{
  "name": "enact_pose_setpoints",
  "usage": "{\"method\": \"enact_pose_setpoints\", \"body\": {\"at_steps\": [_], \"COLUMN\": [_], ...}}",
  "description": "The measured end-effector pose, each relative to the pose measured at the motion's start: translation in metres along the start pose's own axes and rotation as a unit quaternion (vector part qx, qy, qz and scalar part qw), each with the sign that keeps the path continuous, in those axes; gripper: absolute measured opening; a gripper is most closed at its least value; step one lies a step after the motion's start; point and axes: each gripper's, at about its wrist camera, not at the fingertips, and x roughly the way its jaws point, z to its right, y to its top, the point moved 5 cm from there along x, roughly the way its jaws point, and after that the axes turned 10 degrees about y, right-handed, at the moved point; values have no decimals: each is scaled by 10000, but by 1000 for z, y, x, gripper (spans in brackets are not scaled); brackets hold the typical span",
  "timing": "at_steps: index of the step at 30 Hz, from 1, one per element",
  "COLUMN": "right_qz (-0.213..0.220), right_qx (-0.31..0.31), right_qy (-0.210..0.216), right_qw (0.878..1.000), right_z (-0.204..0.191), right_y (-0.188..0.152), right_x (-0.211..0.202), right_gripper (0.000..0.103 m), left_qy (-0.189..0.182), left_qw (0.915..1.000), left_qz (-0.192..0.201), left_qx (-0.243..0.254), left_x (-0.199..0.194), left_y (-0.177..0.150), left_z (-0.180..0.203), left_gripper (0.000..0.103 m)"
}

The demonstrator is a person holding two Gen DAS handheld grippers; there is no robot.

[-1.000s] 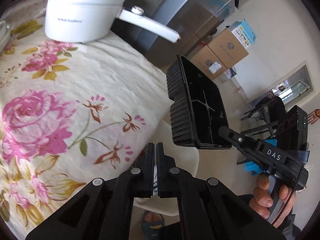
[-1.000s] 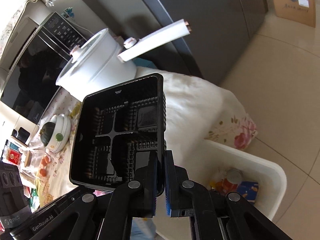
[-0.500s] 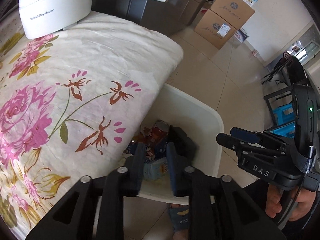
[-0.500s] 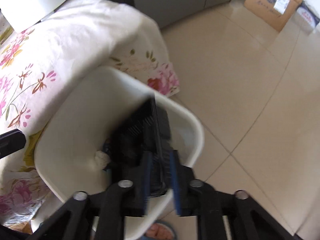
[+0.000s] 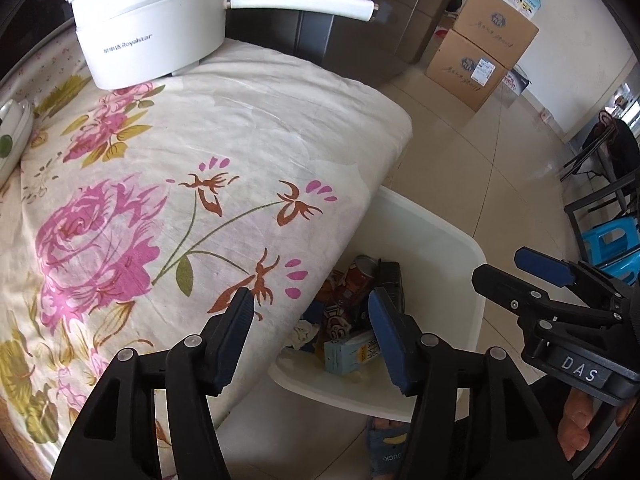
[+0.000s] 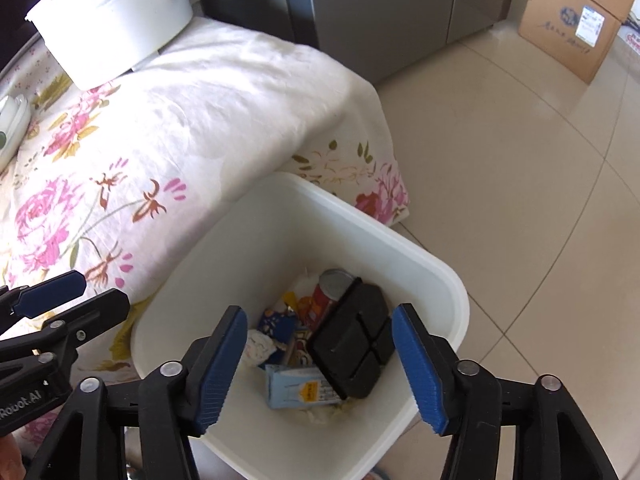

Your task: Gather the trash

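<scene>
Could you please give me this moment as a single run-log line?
black tray: in white bin, released | right gripper: open, just opening, empty | left gripper: open, just opening, empty

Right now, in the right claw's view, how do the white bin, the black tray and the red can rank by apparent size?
1. white bin
2. black tray, lying inside it
3. red can, partly hidden by the tray

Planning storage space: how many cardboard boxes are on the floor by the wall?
2 brown ones: a lower box on the tiles and an upper box stacked on it. Others may sit out of frame.
</scene>
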Motion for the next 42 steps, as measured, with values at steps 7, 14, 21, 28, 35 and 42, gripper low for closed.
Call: {"method": "enact_pose_setpoints", "body": {"at_steps": [7,14,21,28,35,42], "right_qz": [231,407,622,965,1270,1612], "right_qx": [-5,-209,-111,76,219,100], "right_qy": [287,371,363,169,27,-169], "right_qw": [9993,9983,9973,9952,9917,9867], "right_z": [-15,-35,-41,-48,-52,-64], "right_y": [6,4,-1,-16,-52,-89], "right_x": [-2,-8,-19,-36,-50,-62], "right_gripper": [70,74,77,78,86,89], "left_qy": [285,602,1045,1246,1141,1382], "left_qw": [9993,9974,9924,9895,9878,9829], "left_qz": [220,354,630,734,1059,1205], "left_qx": [44,176,185,27,-93,-190], "left_x": [-10,-15,-35,-54,-90,-101], "left_y": [4,6,1,-23,-61,-104], "left_z": [-8,-5,-11,-19,-22,-29], "left_gripper": [65,68,71,71,72,72]}}
